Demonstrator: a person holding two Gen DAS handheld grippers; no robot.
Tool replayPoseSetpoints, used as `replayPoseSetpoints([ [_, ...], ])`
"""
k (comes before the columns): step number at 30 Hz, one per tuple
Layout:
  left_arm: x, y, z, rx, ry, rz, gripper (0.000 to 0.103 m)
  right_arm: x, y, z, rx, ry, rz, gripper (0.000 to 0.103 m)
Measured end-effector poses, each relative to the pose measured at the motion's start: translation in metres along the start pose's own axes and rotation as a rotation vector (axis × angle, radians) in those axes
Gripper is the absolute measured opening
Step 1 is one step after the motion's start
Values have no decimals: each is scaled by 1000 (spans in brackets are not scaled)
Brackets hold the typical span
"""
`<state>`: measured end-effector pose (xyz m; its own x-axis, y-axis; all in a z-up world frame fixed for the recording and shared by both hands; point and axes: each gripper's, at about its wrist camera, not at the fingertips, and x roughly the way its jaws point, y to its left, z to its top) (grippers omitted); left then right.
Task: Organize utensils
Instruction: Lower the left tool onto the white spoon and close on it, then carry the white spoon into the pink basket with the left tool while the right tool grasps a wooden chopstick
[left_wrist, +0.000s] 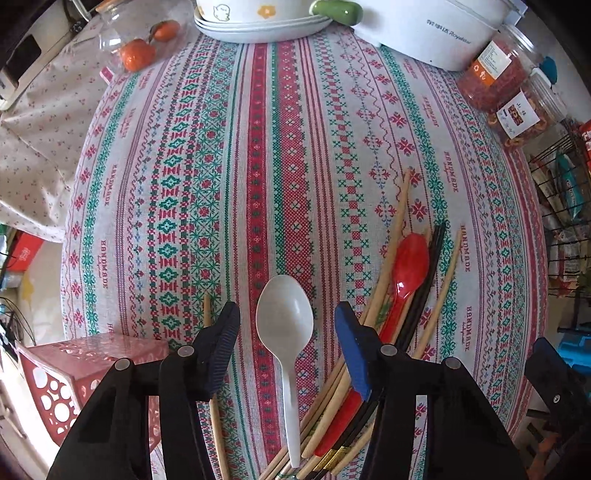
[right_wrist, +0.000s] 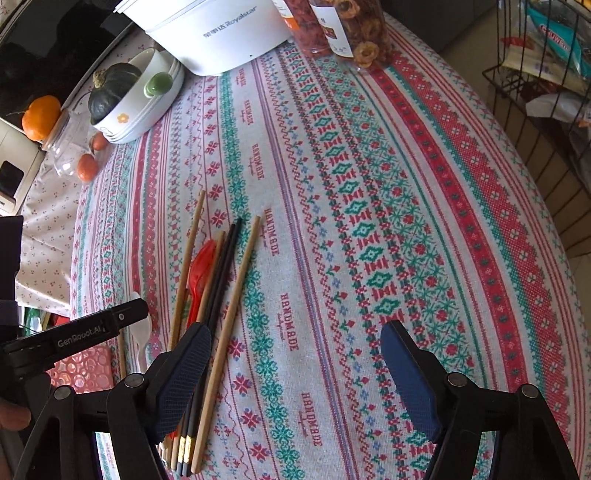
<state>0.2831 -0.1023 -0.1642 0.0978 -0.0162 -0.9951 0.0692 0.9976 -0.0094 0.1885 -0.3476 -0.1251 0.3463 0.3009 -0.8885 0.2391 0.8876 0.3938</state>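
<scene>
A white plastic spoon (left_wrist: 286, 325) lies on the patterned tablecloth, between the fingers of my open left gripper (left_wrist: 287, 339). To its right lies a pile of wooden chopsticks (left_wrist: 391, 251), black chopsticks (left_wrist: 428, 273) and a red spoon (left_wrist: 408, 266). One more wooden chopstick (left_wrist: 207, 314) lies to the left. In the right wrist view the same pile shows, with the wooden chopsticks (right_wrist: 236, 295), black chopsticks (right_wrist: 221, 266) and red spoon (right_wrist: 201, 273). My right gripper (right_wrist: 295, 369) is open and empty above the cloth, its left finger over the pile.
A red perforated holder (left_wrist: 74, 373) stands at the near left. At the back are stacked white bowls (left_wrist: 258, 26), a white cooker (left_wrist: 432, 33), a glass jar with oranges (left_wrist: 136, 40) and snack jars (left_wrist: 502, 77). A wire rack (left_wrist: 561, 192) stands right of the table.
</scene>
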Motion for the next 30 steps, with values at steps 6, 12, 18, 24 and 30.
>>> replayPoseSetpoints([
  [6, 22, 4, 10, -28, 55, 14, 44, 0, -4, 1, 1, 5, 1, 81],
  [12, 4, 13, 5, -28, -45, -52, 36, 7, 3, 2, -9, -1, 3, 80],
  [18, -64, 32, -28, -17, -278, -175, 36, 38, 8, 8, 39, 33, 67, 59],
  [24, -122, 59, -83, -15, -497, -228, 36, 60, 30, 16, 1, 15, 60, 44],
  [30, -141, 88, -121, -31, -607, -278, 36, 81, 65, 8, -166, 0, -156, 44],
])
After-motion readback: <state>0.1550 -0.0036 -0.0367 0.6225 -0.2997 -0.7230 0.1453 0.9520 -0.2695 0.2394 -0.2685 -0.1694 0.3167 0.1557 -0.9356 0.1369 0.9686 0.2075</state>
